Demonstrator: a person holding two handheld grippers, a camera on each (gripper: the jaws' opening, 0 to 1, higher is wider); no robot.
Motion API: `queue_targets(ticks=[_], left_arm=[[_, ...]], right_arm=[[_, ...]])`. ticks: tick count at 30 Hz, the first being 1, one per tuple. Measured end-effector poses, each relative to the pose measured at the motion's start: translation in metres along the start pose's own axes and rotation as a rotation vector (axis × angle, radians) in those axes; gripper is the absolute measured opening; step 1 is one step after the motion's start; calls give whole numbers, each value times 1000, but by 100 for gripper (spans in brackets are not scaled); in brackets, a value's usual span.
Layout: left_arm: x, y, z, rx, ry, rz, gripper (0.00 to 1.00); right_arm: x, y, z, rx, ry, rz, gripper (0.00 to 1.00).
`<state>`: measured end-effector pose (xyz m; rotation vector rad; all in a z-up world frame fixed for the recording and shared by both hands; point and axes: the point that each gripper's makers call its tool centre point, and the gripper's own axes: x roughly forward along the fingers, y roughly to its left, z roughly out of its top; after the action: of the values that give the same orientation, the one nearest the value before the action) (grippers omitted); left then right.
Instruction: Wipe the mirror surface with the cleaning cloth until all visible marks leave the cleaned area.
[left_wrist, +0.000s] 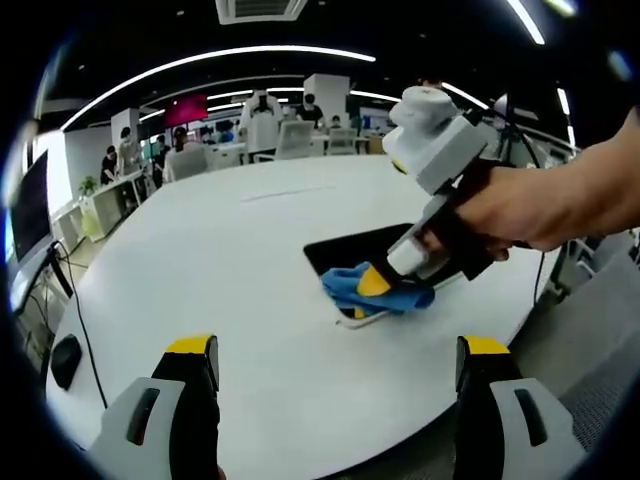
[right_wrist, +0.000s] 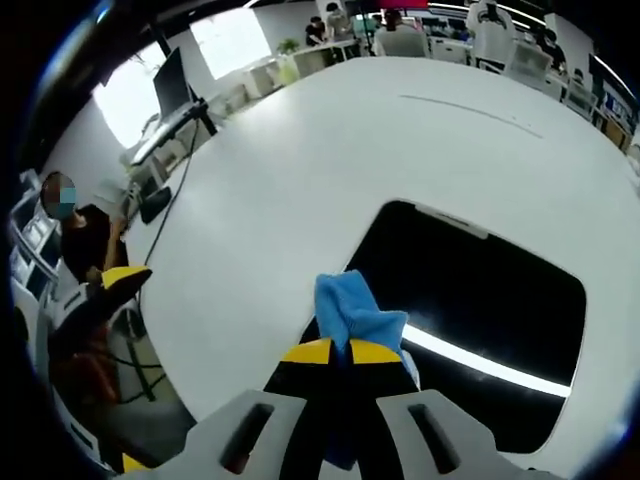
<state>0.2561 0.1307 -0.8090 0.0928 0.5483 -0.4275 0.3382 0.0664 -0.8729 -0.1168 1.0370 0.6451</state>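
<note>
A dark rectangular mirror (right_wrist: 480, 310) lies flat on the round white table (right_wrist: 330, 160), reflecting a ceiling light strip. My right gripper (right_wrist: 338, 352) is shut on a blue cleaning cloth (right_wrist: 350, 310), which presses on the mirror's near corner. In the left gripper view the same cloth (left_wrist: 385, 290) sits on the mirror (left_wrist: 365, 250) under the right gripper (left_wrist: 375, 283), held by a person's hand. My left gripper (left_wrist: 335, 350) hovers open above the table's near edge, with nothing between its yellow-tipped fingers.
The white table (left_wrist: 220, 260) spreads wide around the mirror. A monitor (right_wrist: 172, 75) and cables stand off the table's edge. Desks, chairs and several people fill the office behind. A seated person (right_wrist: 85, 240) is beside the table.
</note>
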Motion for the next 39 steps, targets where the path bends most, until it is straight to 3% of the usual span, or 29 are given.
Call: queue_targets(ticks=[10,13,17,39], left_arm=[[2,-1,0,-1,-2,-7,99],[2,0,0,-2,-1,-6,99],[2,-1,0,-2,2,-6,99],[3,-4,-4,3,14,-25,99]], right_arm=[[-1,4,0,-20,7,12,0],[1,6,1,-71,9,5,0],[-2,8,2,-44,8,20,0],[-6,9,2,-92,11,27,0]])
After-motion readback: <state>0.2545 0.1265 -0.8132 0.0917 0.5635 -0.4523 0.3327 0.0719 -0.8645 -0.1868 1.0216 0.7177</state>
